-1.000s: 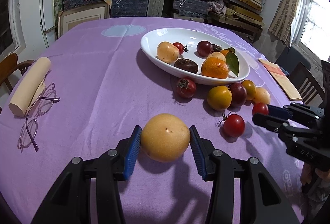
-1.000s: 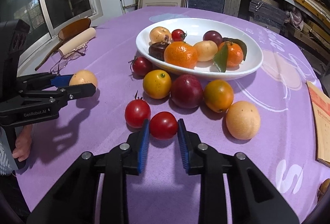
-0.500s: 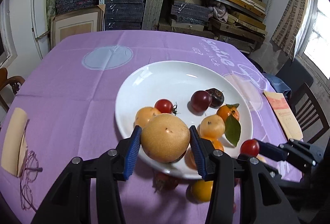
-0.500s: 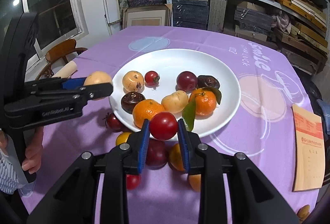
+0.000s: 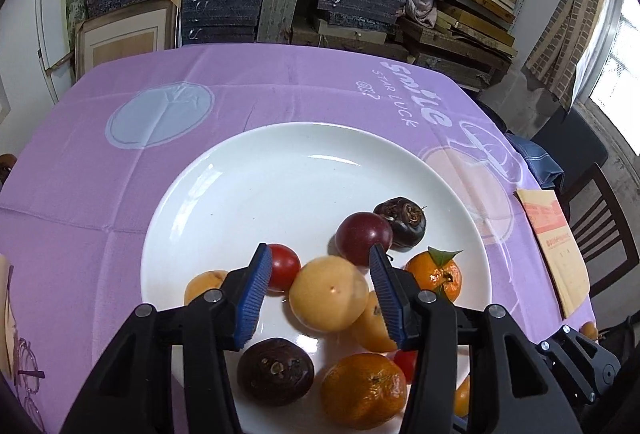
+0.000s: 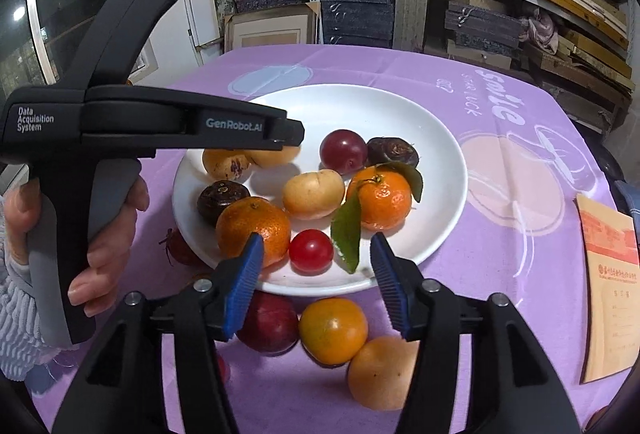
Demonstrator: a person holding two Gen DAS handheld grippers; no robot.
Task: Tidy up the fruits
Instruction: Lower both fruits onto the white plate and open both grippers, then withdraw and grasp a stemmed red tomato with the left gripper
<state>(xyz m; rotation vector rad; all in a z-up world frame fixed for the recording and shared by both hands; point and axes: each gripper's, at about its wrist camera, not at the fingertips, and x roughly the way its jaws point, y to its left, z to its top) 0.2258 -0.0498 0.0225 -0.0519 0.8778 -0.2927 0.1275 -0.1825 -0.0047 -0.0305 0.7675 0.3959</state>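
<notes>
A white plate [image 5: 280, 170] on the purple tablecloth holds several fruits. My left gripper [image 5: 320, 286] is open above the plate; the yellow-orange round fruit [image 5: 328, 294] sits between its blue pads, clear of both. My right gripper [image 6: 316, 266] is open over the plate's near rim [image 6: 448, 218]; the small red tomato [image 6: 311, 251] lies on the plate between its pads, untouched. In the right wrist view the left gripper's body [image 6: 160, 122] crosses over the plate's left side.
A dark red plum [image 6: 268, 326], an orange fruit [image 6: 333, 330] and a yellow-orange fruit [image 6: 380, 374] lie on the cloth before the plate. A printed booklet [image 6: 612, 274] lies at the right. Glasses [image 5: 24, 374] lie at the left edge. Shelves stand behind the table.
Both grippers moved forward over the plate and opened. The yellow-orange fruit left the left pads and the red tomato left the right pads; both now rest in the plate.
</notes>
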